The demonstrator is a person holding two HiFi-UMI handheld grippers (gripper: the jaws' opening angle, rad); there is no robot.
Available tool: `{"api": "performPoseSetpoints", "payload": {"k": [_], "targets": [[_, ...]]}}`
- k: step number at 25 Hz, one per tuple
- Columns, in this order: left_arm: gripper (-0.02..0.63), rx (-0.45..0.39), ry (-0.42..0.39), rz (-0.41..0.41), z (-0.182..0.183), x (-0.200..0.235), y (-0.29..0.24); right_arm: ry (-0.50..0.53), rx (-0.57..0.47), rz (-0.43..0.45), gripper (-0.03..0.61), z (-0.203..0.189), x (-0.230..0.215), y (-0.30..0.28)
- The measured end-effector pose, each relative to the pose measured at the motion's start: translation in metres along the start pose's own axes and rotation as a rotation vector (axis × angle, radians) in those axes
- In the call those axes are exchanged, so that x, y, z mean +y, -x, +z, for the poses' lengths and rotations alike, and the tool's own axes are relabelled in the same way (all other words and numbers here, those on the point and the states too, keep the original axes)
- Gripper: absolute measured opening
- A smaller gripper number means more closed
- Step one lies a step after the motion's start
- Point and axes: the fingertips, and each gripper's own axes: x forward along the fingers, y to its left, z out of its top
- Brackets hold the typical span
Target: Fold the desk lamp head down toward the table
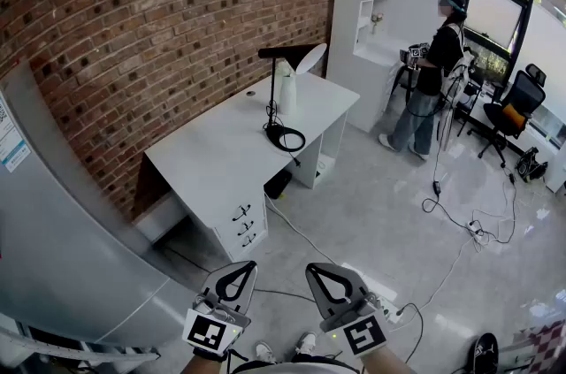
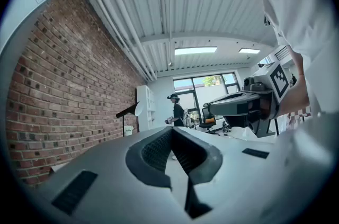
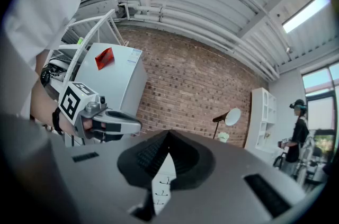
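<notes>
White desk [image 1: 221,160] w/ lamp [image 1: 287,51] against brick wall [image 1: 133,27]; left gripper [image 1: 240,268] & right gripper [image 1: 321,270] closed, empty.

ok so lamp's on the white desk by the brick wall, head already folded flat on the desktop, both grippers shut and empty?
Head is wrong: the lamp head sits raised above the desk, per the head view. Lamp on the white desk by the brick wall, left gripper and right gripper shut and empty: correct.
</notes>
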Motion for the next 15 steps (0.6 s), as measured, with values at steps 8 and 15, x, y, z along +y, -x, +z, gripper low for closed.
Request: {"api": "performPoseSetpoints", "payload": {"k": [8,15], "targets": [[0.008,0.006,0.007,0.002,-0.006,0.0,-0.001,-0.041,0.006,-0.008,0.018,-0.008,-0.003,0.001],[0.008,0.016,0.017,0.004,-0.011,-0.004,-0.009,-0.039,0.016,-0.018,0.018,-0.014,-0.012,0.002]]}}
